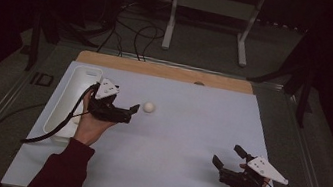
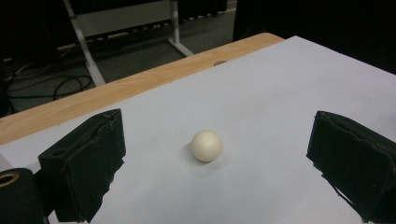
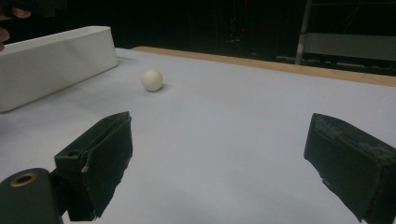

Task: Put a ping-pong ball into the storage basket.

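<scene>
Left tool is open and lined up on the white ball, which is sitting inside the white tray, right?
Not quite. The left tool is open and lined up on the white ball, but the ball rests on the white sheet, apart from the white tray, which stands at the sheet's left edge. The high view shows this.

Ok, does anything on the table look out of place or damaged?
Nothing stands out. The white ball sits loose on the white sheet ahead of the open left gripper, and the white tray lies intact along the left edge.
</scene>
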Motion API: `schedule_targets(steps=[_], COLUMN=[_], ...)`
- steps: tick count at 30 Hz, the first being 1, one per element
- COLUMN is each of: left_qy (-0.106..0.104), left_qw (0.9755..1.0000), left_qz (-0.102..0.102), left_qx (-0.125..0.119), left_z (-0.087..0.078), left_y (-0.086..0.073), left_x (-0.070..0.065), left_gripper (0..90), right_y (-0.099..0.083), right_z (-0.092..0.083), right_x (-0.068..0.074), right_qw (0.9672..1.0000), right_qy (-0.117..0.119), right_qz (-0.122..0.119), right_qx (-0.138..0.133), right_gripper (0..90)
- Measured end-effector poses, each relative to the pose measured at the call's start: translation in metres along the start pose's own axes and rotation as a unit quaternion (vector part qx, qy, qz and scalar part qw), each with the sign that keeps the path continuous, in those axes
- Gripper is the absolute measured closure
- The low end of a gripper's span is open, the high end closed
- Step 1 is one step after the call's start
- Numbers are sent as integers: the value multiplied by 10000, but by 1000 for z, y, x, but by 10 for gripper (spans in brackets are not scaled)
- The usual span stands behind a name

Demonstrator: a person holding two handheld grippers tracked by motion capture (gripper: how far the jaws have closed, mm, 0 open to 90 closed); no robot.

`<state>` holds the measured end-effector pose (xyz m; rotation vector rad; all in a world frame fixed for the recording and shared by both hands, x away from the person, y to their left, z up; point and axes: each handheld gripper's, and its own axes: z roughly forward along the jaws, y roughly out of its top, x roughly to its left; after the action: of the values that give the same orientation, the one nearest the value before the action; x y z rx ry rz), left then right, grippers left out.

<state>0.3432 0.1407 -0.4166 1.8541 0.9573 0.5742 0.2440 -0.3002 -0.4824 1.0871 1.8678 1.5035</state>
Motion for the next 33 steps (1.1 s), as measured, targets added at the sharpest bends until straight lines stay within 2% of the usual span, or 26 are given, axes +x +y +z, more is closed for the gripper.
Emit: schedule_targets(steps=[33], left_qy=[-190], left_qw=[9997], left_qz=[122], left_qx=[76], left_z=[29], left_y=[5], left_x=[-14], left_gripper=[41], right_y=[0], right_z=[0], right_x=[0], right_qw=[10000], right_qy=[1], right_qz=[-4], right_qx=[17], right_gripper=[77])
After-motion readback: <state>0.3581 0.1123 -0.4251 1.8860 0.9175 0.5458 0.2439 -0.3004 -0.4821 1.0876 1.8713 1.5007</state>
